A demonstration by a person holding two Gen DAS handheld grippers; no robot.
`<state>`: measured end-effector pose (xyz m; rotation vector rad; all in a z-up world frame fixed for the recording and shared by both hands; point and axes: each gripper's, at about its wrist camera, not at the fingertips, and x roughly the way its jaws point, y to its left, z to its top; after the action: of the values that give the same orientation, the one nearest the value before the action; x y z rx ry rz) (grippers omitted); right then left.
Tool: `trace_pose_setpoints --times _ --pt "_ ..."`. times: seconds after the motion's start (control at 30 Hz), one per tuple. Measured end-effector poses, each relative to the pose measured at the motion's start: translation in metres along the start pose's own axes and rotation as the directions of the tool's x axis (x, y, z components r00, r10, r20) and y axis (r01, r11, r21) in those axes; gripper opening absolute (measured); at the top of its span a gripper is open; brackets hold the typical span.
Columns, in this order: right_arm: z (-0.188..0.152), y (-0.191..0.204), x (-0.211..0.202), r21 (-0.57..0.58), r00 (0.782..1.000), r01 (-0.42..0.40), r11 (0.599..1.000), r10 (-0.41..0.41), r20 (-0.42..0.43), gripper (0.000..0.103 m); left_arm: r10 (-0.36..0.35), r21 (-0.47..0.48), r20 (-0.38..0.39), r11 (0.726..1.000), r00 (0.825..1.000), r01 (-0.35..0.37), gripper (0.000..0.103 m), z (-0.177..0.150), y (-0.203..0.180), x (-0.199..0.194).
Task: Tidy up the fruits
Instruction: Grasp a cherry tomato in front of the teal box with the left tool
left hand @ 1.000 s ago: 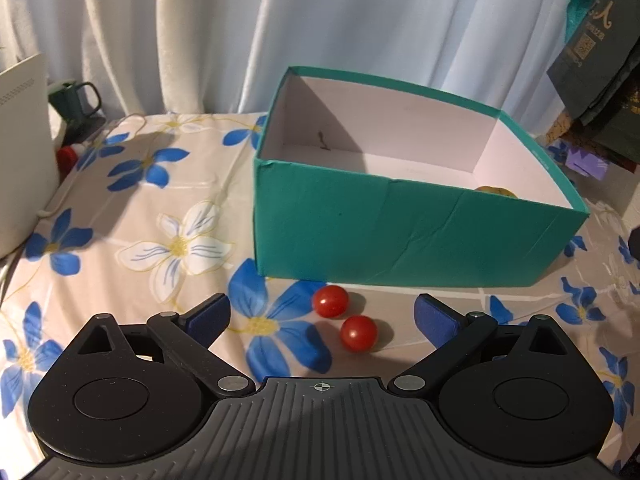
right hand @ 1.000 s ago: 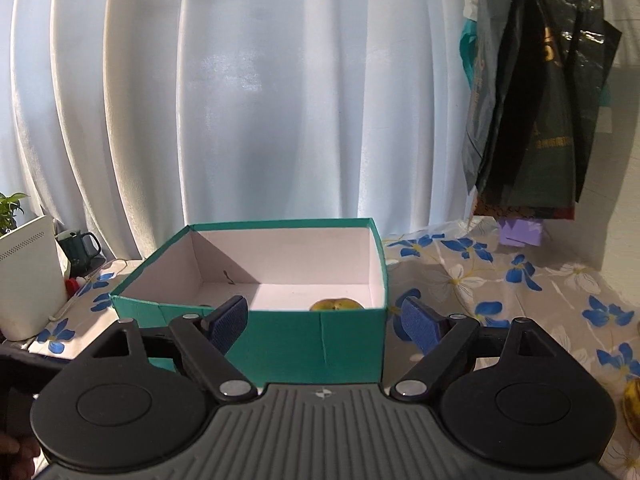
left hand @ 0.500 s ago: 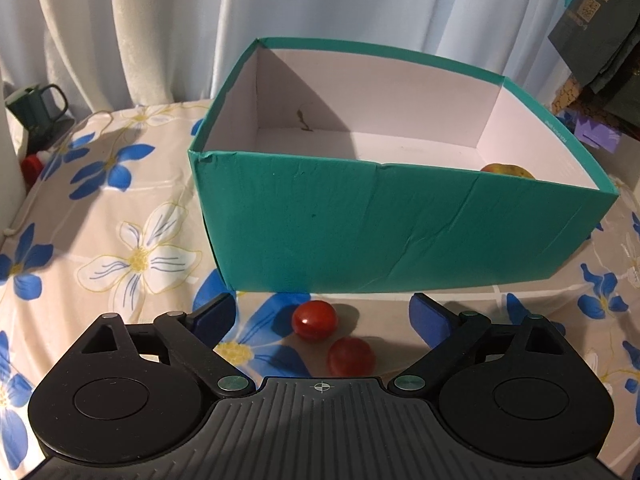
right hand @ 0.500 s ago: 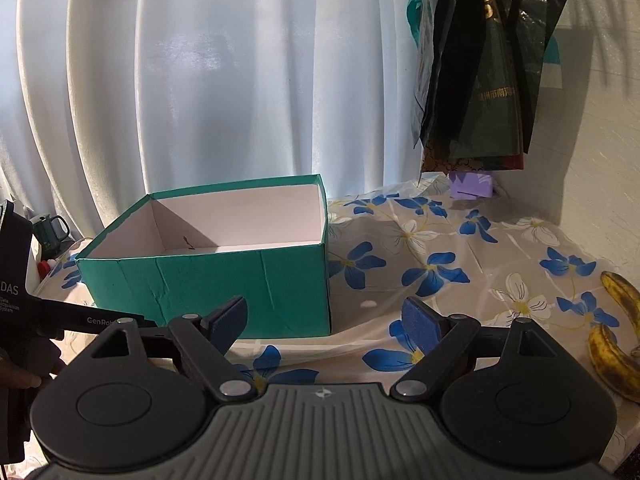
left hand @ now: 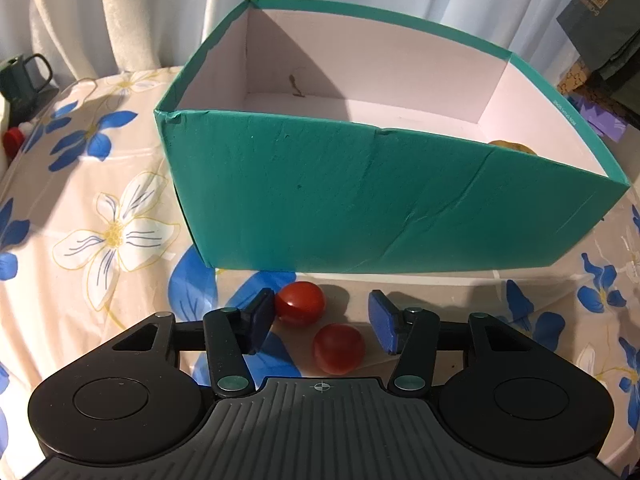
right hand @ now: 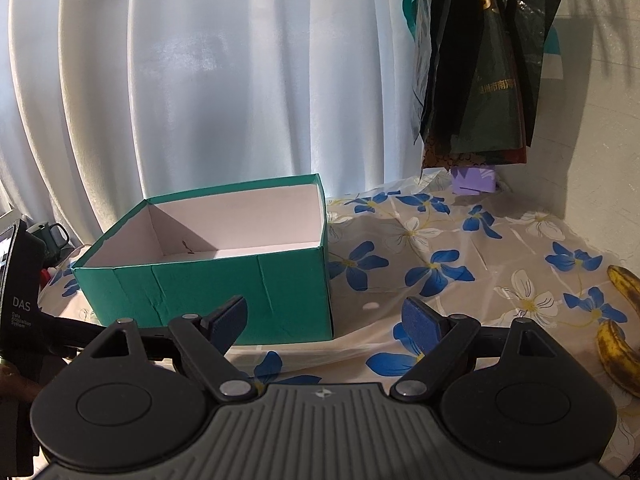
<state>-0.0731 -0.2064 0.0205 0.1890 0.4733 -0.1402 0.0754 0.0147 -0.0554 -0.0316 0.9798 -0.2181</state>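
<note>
Two red cherry tomatoes lie on the flowered cloth before a teal box (left hand: pixel 360 208). The far tomato (left hand: pixel 300 309) touches my left finger pad; the near tomato (left hand: pixel 338 348) lies between the pads. My left gripper (left hand: pixel 322 322) is open, low around them, the jaws narrowed. A yellow fruit (left hand: pixel 512 146) lies in the box's right corner. My right gripper (right hand: pixel 324 322) is open and empty above the cloth, right of the box (right hand: pixel 208 284). Two spotted bananas (right hand: pixel 620 356) lie at the far right.
White curtains hang behind the table. Dark bags (right hand: pixel 480 60) hang at the right above a purple item (right hand: pixel 474 178). A dark green mug (left hand: pixel 22 76) and a red cap (left hand: pixel 12 140) stand at the left. The left gripper's body (right hand: pixel 20 320) shows at the right wrist view's left edge.
My left gripper moved forward and down around the tomatoes and its jaws narrowed. My right gripper swung right and back from the box; the bananas came into view.
</note>
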Motion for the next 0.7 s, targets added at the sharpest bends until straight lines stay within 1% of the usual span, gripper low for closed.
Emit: trace_pose_setpoints --times 0.07,0.17,0.23,0.33,0.43,0.53,0.7 --pt "0.000 0.000 0.001 0.001 1.000 -0.005 1.000 0.005 -0.002 0.085 0.006 -0.003 -0.005 1.000 1.000 -0.006 0.047 0.001 0.000 0.001" --pt "0.000 -0.001 0.004 0.003 1.000 -0.004 1.000 0.004 -0.008 0.085 0.011 -0.009 -0.016 1.000 1.000 -0.011 0.039 0.005 0.000 0.002" --pt "0.000 -0.002 0.005 0.008 1.000 -0.004 1.000 0.005 -0.010 0.085 0.019 -0.008 -0.023 1.000 1.000 -0.019 0.038 0.006 -0.001 0.003" --pt "0.002 -0.003 0.006 0.009 1.000 -0.007 1.000 0.007 -0.007 0.085 0.037 0.007 -0.026 0.999 0.999 -0.037 0.031 0.008 -0.005 0.004" --pt "0.002 -0.003 0.007 0.005 1.000 -0.011 1.000 0.011 -0.006 0.085 0.039 0.005 -0.029 0.999 0.999 -0.039 0.030 0.009 -0.006 0.005" --pt "0.003 -0.002 0.008 -0.001 1.000 -0.016 1.000 0.016 -0.006 0.085 0.044 0.004 -0.016 0.999 0.999 -0.044 0.030 0.009 -0.006 0.000" --pt "0.003 0.001 0.011 -0.017 0.999 -0.029 0.999 0.028 -0.017 0.085 0.020 -0.013 0.041 1.000 0.999 -0.020 0.030 0.013 -0.005 -0.033"
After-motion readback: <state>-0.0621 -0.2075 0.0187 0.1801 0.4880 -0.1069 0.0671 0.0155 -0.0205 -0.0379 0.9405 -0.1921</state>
